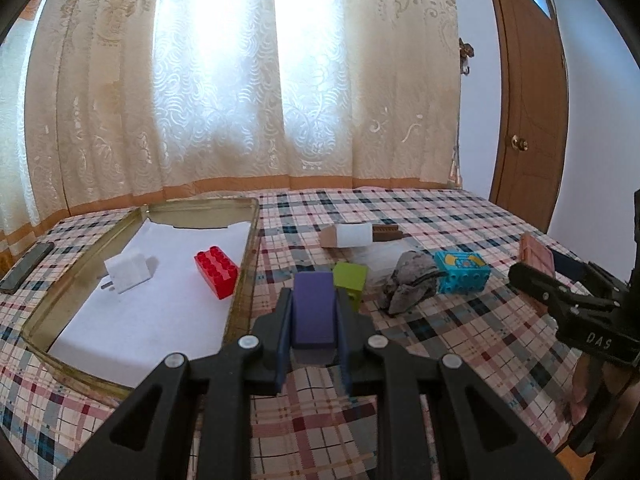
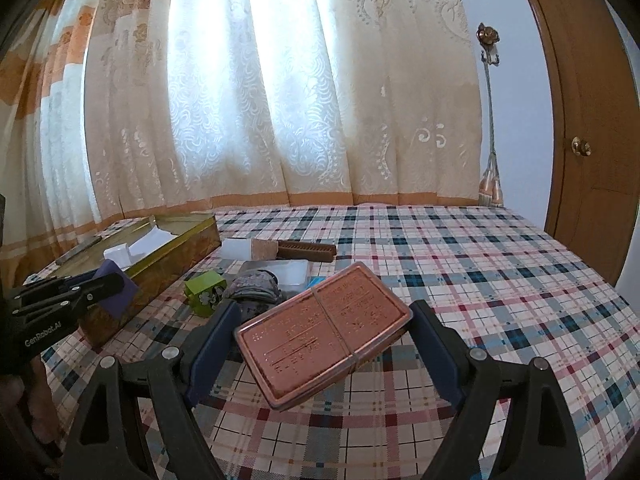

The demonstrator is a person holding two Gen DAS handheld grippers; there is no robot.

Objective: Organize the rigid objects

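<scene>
Left gripper (image 1: 313, 312) clamped tight on a purple block (image 1: 313, 308), pads pressed to both long sides, held above the plaid cloth (image 1: 460, 340) just right of the tin (image 1: 240, 280). Right gripper (image 2: 322, 334) spread wide around a copper case (image 2: 322, 334), tilted, one corner against the right pad; left pad looks to touch the opposite edge, though hard to be sure from this angle. Case raised off the cloth.

Inside the tin (gold-rimmed, white-lined, open on top): a red brick (image 1: 216, 272) near the right wall and a white plug (image 1: 128, 274) further left, well apart. A dark phone (image 1: 26, 268) flat on the cloth beyond the tin's left side.

Loose on the cloth, right of the tin: a green cube (image 1: 352, 280) just behind the purple block, a grey stone (image 1: 408, 284) beside it, a blue brick (image 1: 462, 272) touching the stone's right end. Further back, a white roll (image 1: 352, 236) with a brown comb (image 1: 386, 234) at its right end. Something clear and flat under the stone in the right wrist view.

Curtains (image 1: 240, 100) behind, wooden door (image 1: 528, 120) to the right.
</scene>
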